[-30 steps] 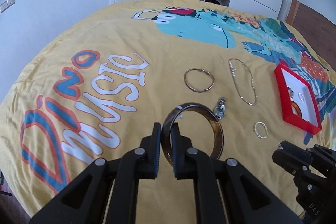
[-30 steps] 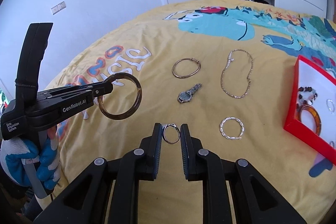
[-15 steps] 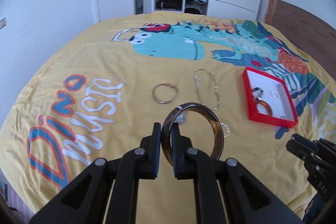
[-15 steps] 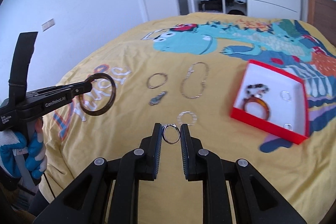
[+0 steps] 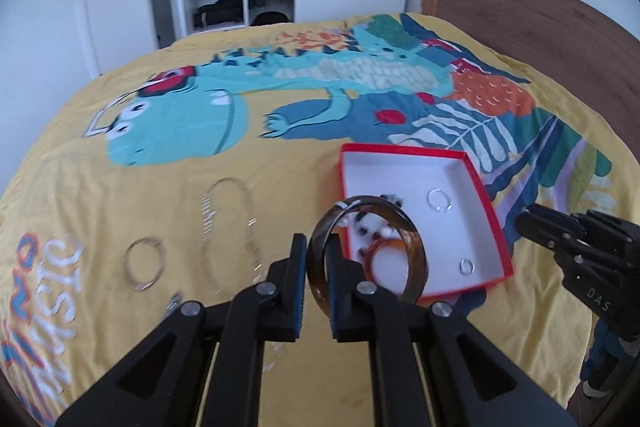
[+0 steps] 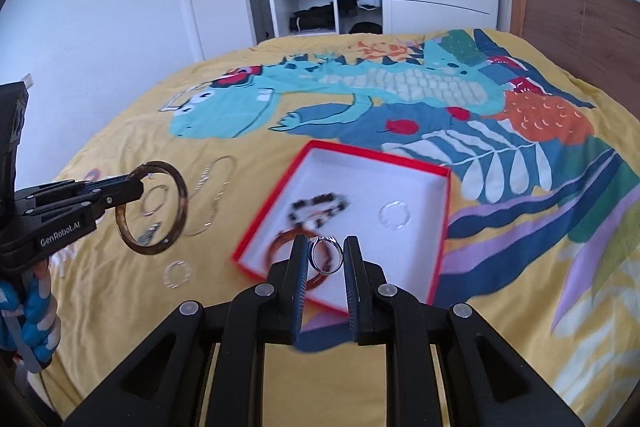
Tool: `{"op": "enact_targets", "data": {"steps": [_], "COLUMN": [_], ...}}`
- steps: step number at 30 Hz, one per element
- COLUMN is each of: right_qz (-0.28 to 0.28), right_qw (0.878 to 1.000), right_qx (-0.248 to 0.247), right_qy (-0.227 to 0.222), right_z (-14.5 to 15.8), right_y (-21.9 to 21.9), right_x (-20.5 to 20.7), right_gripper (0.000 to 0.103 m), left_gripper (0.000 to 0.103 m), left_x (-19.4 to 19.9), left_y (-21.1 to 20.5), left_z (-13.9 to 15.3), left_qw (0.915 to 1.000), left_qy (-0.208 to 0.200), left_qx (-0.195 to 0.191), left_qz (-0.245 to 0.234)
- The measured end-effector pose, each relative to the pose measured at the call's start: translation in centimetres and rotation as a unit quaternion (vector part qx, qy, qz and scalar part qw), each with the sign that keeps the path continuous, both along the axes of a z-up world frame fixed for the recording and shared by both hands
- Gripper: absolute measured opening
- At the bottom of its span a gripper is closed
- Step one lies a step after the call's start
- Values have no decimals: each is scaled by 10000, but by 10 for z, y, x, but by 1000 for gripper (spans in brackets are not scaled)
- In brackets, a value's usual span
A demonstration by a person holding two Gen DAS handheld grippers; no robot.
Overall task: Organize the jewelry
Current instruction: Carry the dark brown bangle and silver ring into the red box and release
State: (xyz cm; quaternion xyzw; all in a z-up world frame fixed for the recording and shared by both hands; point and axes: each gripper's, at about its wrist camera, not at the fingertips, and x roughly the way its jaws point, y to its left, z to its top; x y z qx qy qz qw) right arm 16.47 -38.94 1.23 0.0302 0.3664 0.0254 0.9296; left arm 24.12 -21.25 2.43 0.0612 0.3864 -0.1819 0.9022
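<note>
1. Jewelry lay scattered on a yellow dinosaur bedspread [image 6: 400, 367], the broadest surface in view, soft enough that anything dropped could sink into a fold or roll out of sight.
2. Red-rimmed box [image 6: 439, 227], open and white inside, sat on the bedspread and already held a beaded bracelet [image 6: 320, 209], an orange bangle [image 5: 386, 251] and small silver rings.
3. Left gripper [image 5: 318, 277] was clamped on the rim of a tortoiseshell bangle [image 5: 414, 259], holding it in the air; the wrist view placed it over the box's near edge, the other view out to the side, so I could not tell how close it truly was. The grip on a thin, hard, smooth rim looked slight, and a swing might twist it loose.
4. Chain necklace [image 5: 228, 223], a thin hoop [image 5: 144, 263], a watch [image 6: 149, 234] and a twisted silver ring [image 6: 177, 274] were on the cloth, not yet boxed.
5. Right gripper [image 6: 326, 259] pinched a little silver ring [image 6: 327, 254] above the box's near corner; released from a height, it could bounce off the card floor or clip the wall and land outside.
</note>
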Motion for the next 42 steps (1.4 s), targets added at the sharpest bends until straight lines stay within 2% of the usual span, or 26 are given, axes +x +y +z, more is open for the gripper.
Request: {"op": "enact_targets", "data": {"steps": [5, 11, 16, 24, 26, 33, 37, 40, 42], "right_qz": [-4, 49, 128, 298, 292, 189, 78, -17, -106], "right_qw": [9998, 9990, 9971, 9897, 9894, 9902, 9916, 9924, 9935], "right_qx": [-150, -179, -194, -693, -713, -719, -740, -760, -728], "right_qy": [128, 414, 720, 1219, 1228, 1178, 1055, 964, 871], "right_z": [-19, -51, -72, -102, -104, -98, -74, -53, -34], "right_y": [-36, -63, -66, -53, -53, -57, -62, -65, -66], "right_x": [57, 112, 137, 158, 160, 155, 140, 128, 113], "right_gripper": [17, 17, 17, 17, 17, 19, 20, 22, 23], "left_gripper": [8, 8, 8, 8, 8, 10, 11, 19, 19], "left_x": [53, 92, 108, 115, 114, 113, 104, 91, 80], "left_y": [-56, -96, -105, -104, -105, -101, -99, -93, -85], "left_z": [-27, -64, -86, -111, -112, -103, -85, -61, -42], "left_qw": [9998, 9984, 9972, 9943, 9942, 9963, 9975, 9986, 9990], "left_qy": [86, 209, 399, 667, 629, 594, 514, 423, 315], "left_qx": [170, 526, 632, 815, 853, 609, 483, 314, 304], "left_qz": [-102, -73, -8, 159, 157, 114, -24, -98, -94]}}
